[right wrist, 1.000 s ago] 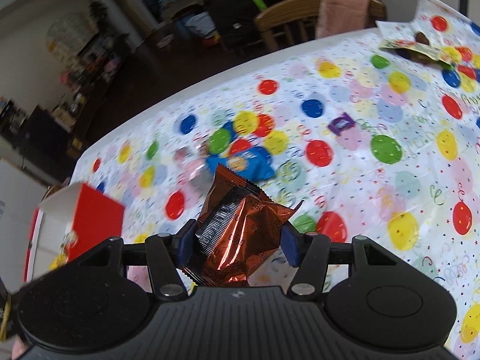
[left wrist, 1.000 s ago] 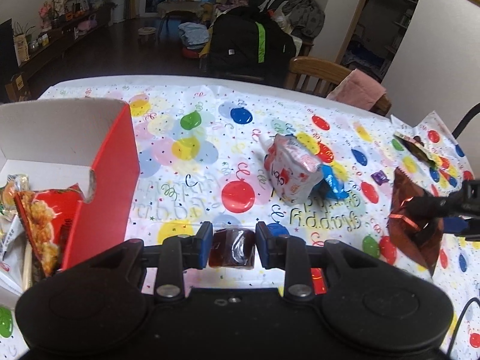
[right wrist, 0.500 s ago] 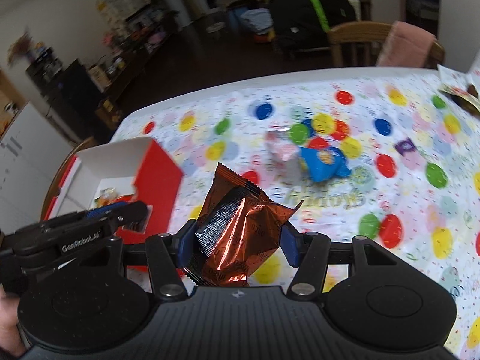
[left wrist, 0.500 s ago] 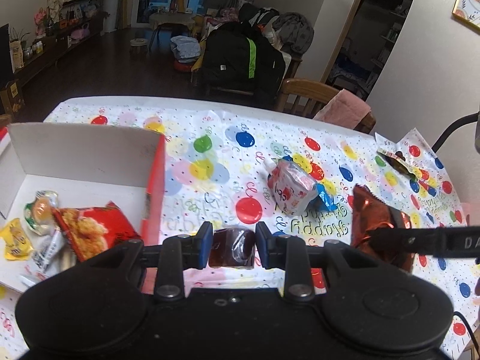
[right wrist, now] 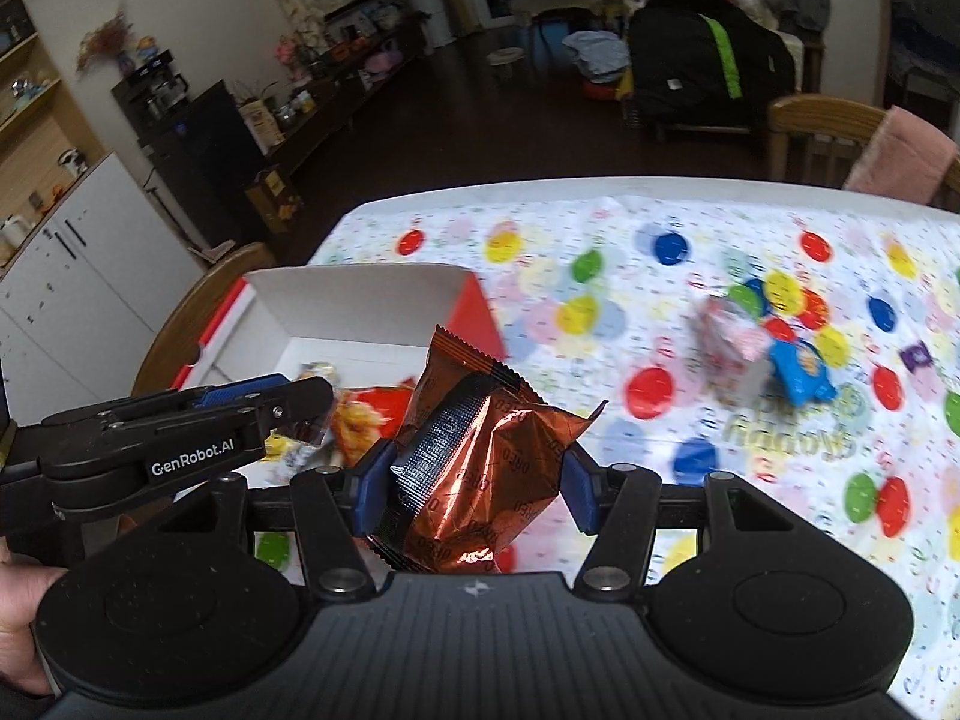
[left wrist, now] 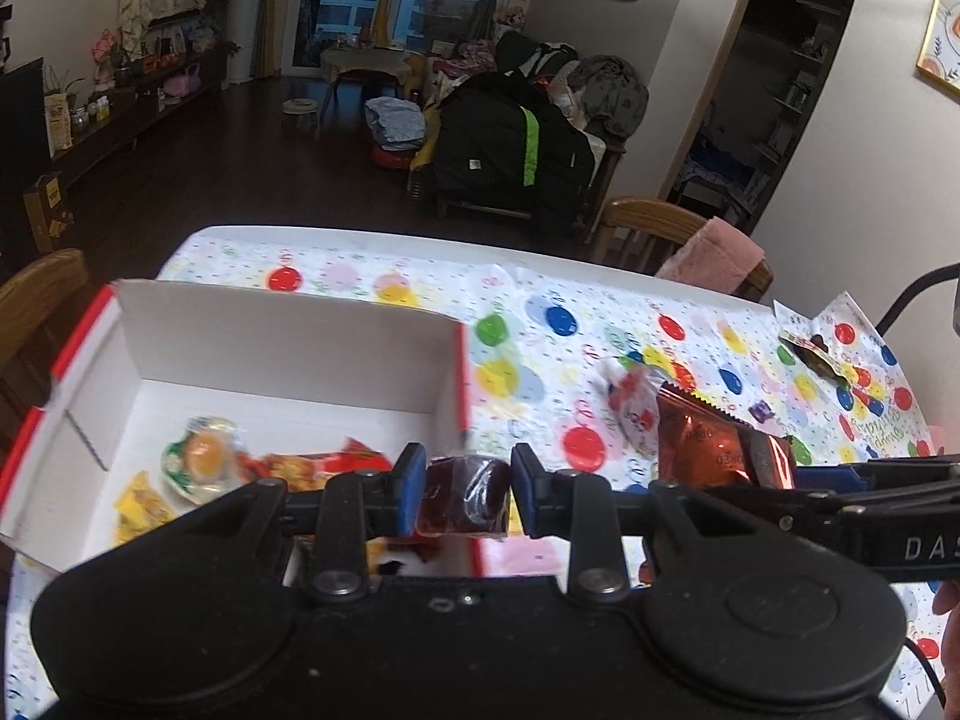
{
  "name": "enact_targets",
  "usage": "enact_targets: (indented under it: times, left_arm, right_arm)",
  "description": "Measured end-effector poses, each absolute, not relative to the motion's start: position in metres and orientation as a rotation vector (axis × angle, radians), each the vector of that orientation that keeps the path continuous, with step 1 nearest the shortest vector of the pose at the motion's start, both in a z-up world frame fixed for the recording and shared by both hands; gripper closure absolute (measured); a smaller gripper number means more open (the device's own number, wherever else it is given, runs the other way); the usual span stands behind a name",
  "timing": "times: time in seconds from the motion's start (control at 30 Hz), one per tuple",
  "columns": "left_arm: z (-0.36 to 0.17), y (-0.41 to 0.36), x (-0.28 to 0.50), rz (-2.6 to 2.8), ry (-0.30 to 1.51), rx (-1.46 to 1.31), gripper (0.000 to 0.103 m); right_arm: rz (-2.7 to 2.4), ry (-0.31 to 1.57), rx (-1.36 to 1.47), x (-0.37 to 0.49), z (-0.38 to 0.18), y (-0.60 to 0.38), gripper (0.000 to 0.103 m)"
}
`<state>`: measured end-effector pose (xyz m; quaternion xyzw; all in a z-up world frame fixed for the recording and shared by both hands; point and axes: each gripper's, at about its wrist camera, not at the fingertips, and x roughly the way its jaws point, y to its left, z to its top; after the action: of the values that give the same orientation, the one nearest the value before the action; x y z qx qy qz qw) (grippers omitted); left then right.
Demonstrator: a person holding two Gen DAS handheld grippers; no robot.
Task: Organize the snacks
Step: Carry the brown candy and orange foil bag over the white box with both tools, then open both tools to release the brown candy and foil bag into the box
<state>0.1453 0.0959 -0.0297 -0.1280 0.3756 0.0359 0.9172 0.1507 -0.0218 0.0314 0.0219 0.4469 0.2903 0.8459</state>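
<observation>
Two snacks are held: the left gripper (left wrist: 462, 489) clamps a dark jelly candy (left wrist: 465, 495) low centre, over the box (left wrist: 282, 330) edge; the right gripper (right wrist: 474, 483) pinches a copper Oreo packet (right wrist: 480, 450). Best release each well inside the walls.

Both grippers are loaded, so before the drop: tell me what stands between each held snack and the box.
Nothing visible blocks either. The left gripper holds the dark jelly at the open-topped box's near right wall. The right gripper holds the copper packet beside the box; the left gripper sits closest alongside its way in.
</observation>
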Motion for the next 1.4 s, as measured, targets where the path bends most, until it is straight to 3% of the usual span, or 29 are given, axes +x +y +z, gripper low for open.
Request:
enact_targets:
  times: [0.8,1.4]
  left_arm:
    - [-0.041,0.231,0.138,0.237,0.784,-0.251,0.075]
    - [-0.098,0.247,0.164,0.214,0.898,-0.128,0.075]
  right_arm:
    - [0.681,0.974,-0.087,0.17,0.005,0.121,0.046]
    - [0.638,1.056,-0.188,0.198,-0.037,0.156,0.045]
